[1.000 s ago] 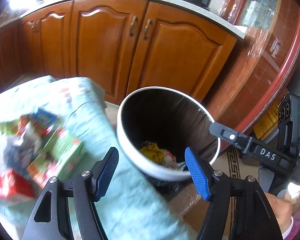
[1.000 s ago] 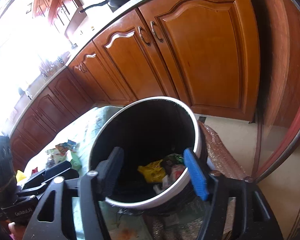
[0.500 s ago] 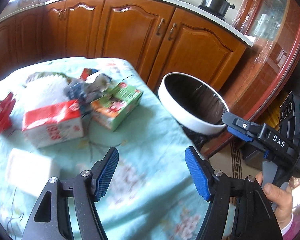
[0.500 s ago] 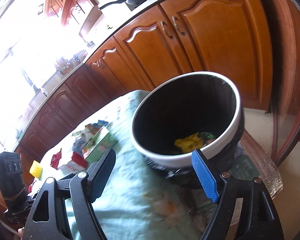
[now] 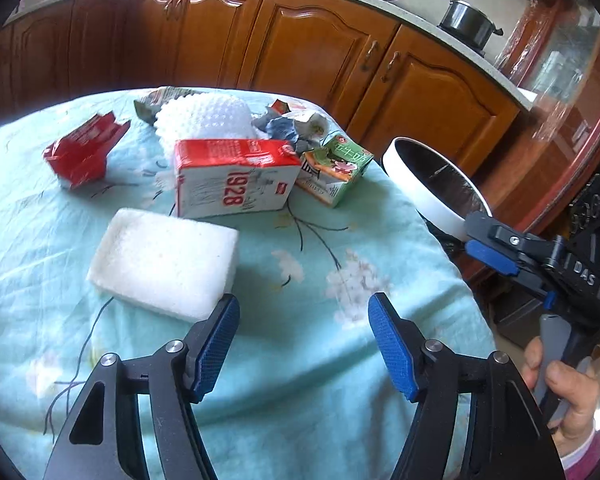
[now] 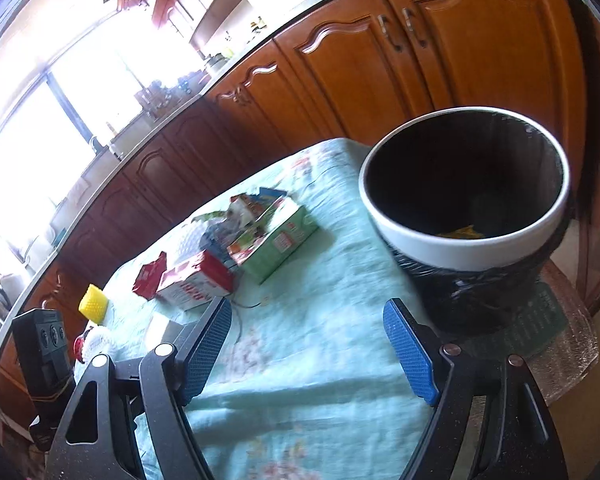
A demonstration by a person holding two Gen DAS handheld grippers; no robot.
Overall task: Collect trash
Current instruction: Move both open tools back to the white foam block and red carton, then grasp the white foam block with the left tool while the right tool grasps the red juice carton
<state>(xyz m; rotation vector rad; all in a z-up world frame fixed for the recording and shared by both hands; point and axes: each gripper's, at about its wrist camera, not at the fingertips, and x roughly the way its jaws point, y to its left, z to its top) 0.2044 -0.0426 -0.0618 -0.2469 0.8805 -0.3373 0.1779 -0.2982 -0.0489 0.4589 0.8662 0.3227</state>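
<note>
My left gripper is open and empty, low over the table, with a white foam block just ahead on its left. Behind it lie a red and white carton marked 1928, a green carton, a red crumpled pack, white bubble foam and crumpled wrappers. My right gripper is open and empty over the table near the trash bin, which holds some yellow trash. The cartons also show in the right wrist view.
The table has a light blue flowered cloth. The bin stands off the table's right end. Brown kitchen cabinets run behind. A yellow foam piece lies at the table's far left end. The right gripper shows in the left view.
Both grippers swung left, away from the bin and back over the table. The left one now faces the foam block and the cartons. Both stayed open and empty.
</note>
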